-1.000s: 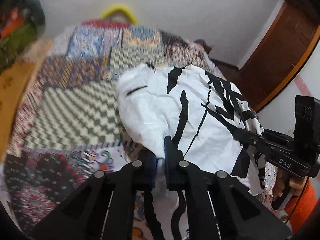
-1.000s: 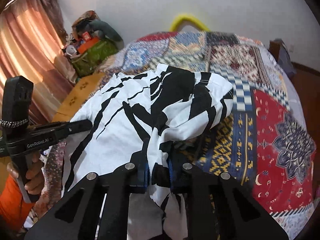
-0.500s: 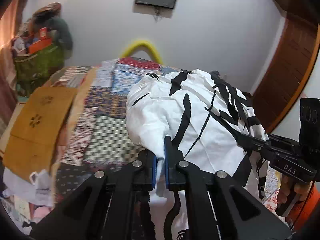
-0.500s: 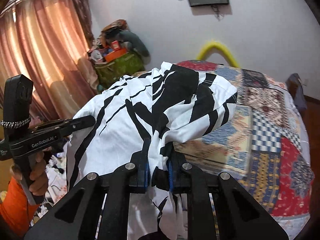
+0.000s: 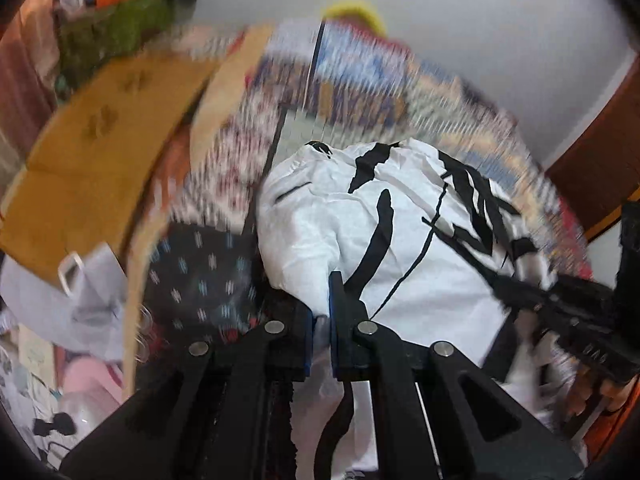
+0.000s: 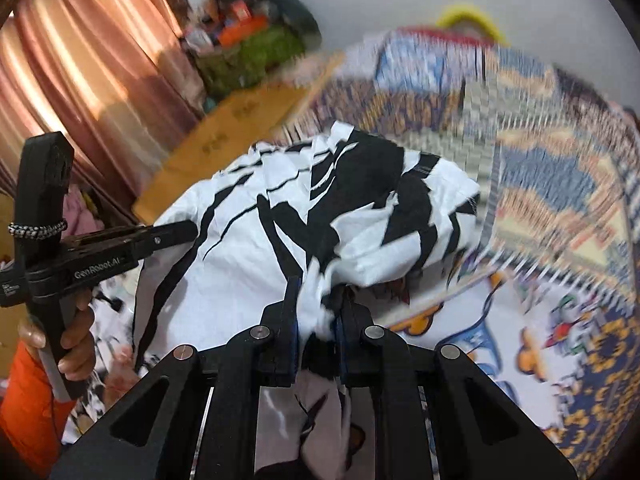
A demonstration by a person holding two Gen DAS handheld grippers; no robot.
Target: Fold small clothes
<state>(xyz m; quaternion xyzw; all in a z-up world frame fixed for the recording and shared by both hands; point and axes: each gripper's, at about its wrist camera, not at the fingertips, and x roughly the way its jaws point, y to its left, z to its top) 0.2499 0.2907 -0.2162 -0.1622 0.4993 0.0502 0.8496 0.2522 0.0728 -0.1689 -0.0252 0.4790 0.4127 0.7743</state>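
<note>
Nearest the left wrist camera, the left gripper [image 5: 322, 320] is pinching a bunched fold of the white garment with black streaks [image 5: 400, 248], its jaws closed tight on the cloth. In the right wrist view the right gripper [image 6: 316, 320] is clamping another bunch of the same garment [image 6: 280, 240], jaws closed on the fabric with a thick wad between them. The garment is hanging spread between the two grippers and ballooning away from them over the near part of the bed, with its loose ends trailing down below the fingers. At the left edge of the right wrist view, a hand [image 6: 76, 336] with an orange sleeve [image 6: 24, 396] is gripping the handle of the left tool. Beyond the garment, the patchwork quilt [image 6: 560, 200] is covering the bed, blurred. To the far left, a brown cardboard sheet [image 5: 92, 160] is lying beside the quilt, with pink curtains [image 6: 92, 80] and a green heap of clutter [image 6: 252, 52] against the white wall behind.
</note>
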